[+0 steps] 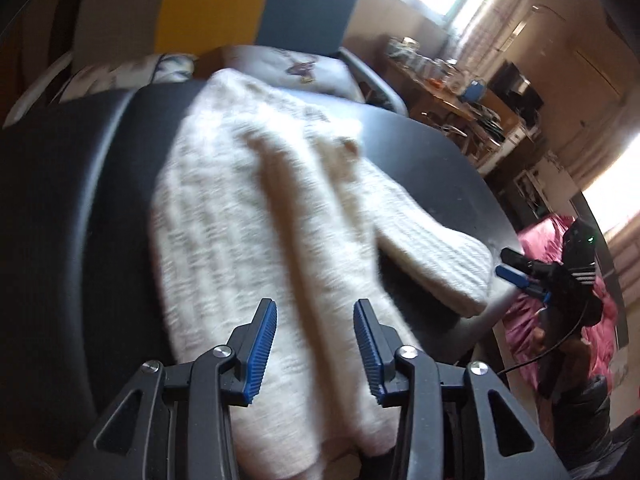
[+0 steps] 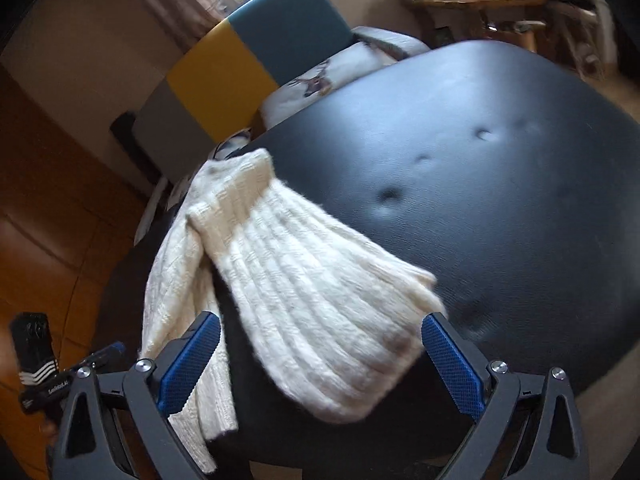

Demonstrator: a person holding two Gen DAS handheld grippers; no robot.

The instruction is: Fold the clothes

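Cream knit sweater (image 1: pixel 256 216) lies on the black padded table (image 1: pixel 60 220), its sleeve (image 2: pixel 320 300) ahead of the released right gripper (image 2: pixel 320 360); left gripper (image 1: pixel 316 348) released above the body.

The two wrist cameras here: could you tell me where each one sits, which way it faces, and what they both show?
Left wrist: sits on the left gripper, looking along its parted fingers over the cream knitted sweater on the black padded surface; the right gripper shows at right.
Right wrist: sits on the right gripper, jaws wide, facing the sweater's sleeve and the padded surface; the left gripper shows lower left.
Shared: sweater, black surface, blue-and-yellow chair.
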